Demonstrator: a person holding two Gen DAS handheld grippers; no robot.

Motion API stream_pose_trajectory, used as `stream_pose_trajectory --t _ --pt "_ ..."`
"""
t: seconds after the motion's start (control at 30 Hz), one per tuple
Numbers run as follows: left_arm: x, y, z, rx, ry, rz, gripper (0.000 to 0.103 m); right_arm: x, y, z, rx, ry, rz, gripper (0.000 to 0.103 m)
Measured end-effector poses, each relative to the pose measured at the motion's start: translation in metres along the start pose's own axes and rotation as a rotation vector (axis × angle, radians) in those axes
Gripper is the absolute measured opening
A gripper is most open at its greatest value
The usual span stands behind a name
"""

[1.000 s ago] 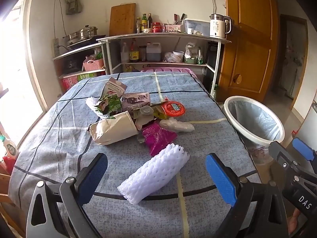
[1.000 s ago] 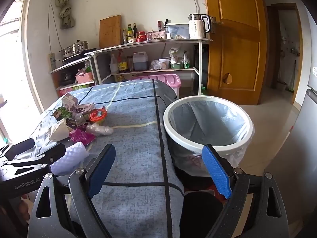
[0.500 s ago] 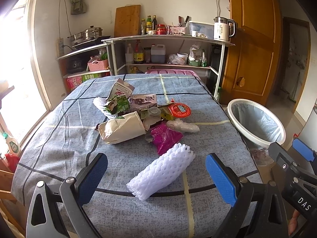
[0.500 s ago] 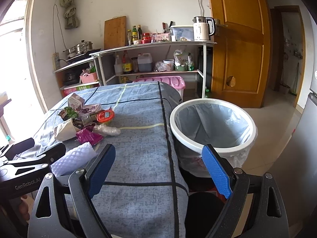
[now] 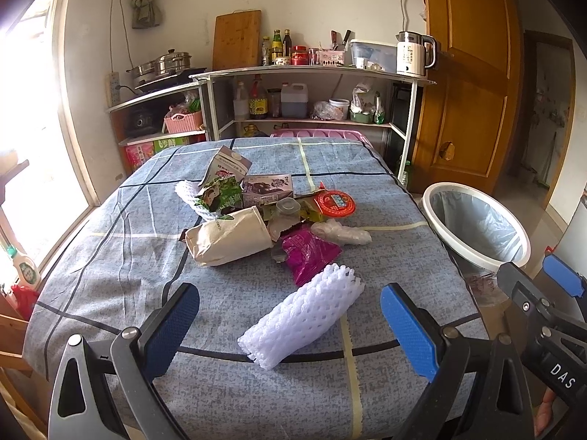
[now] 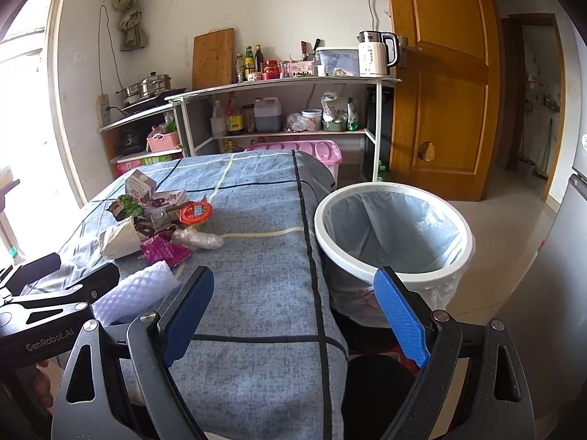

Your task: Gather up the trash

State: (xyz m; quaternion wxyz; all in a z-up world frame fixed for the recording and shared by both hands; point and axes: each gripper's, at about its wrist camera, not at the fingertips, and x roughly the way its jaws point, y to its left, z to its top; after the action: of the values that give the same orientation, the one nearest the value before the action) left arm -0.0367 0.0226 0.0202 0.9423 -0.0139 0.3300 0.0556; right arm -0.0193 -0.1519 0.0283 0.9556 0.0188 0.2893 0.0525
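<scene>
A white foam net sleeve [image 5: 304, 317] lies nearest on the blue checked tablecloth [image 5: 110, 256], between the open jaws of my left gripper [image 5: 290, 324], which hovers above the near edge. Behind it lie a magenta wrapper [image 5: 308, 253], a beige paper bag [image 5: 231, 236], a clear plastic bag [image 5: 341, 233], a red-lidded cup [image 5: 335, 201] and cartons [image 5: 225, 170]. My right gripper [image 6: 293, 311] is open and empty, over the table's right edge beside the white lined trash bin [image 6: 392, 234]. The sleeve also shows in the right wrist view [image 6: 141, 286].
The bin [image 5: 477, 231] stands on the floor right of the table. Metal shelves [image 5: 312, 73] with bottles, a kettle and pots line the far wall. A wooden door [image 5: 466, 84] is at the right. A window is at the left.
Both grippers have drawn back and risen slightly, so the trash pile and bin sit a little farther and lower in view. Both stay open and empty.
</scene>
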Motion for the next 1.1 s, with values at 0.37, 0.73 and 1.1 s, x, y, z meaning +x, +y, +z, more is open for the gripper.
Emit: stream_pose_trajectory --t 0.37,0.73,1.1 --pt "0.0001 0.0014 0.0009 -0.006 0.0 0.002 0.101 0.001 0.0004 0.0002 -0.002 0.006 -0.003 0.089" --pt "0.0006 0.0014 0.0013 -0.005 0.0 0.001 0.101 0.002 0.0007 0.0002 -0.005 0.009 -0.004 0.089" --pt "0.0015 0.002 0.0008 -0.006 0.0 0.003 0.101 0.0023 0.0019 -0.0004 -0.007 0.01 -0.007 0.089"
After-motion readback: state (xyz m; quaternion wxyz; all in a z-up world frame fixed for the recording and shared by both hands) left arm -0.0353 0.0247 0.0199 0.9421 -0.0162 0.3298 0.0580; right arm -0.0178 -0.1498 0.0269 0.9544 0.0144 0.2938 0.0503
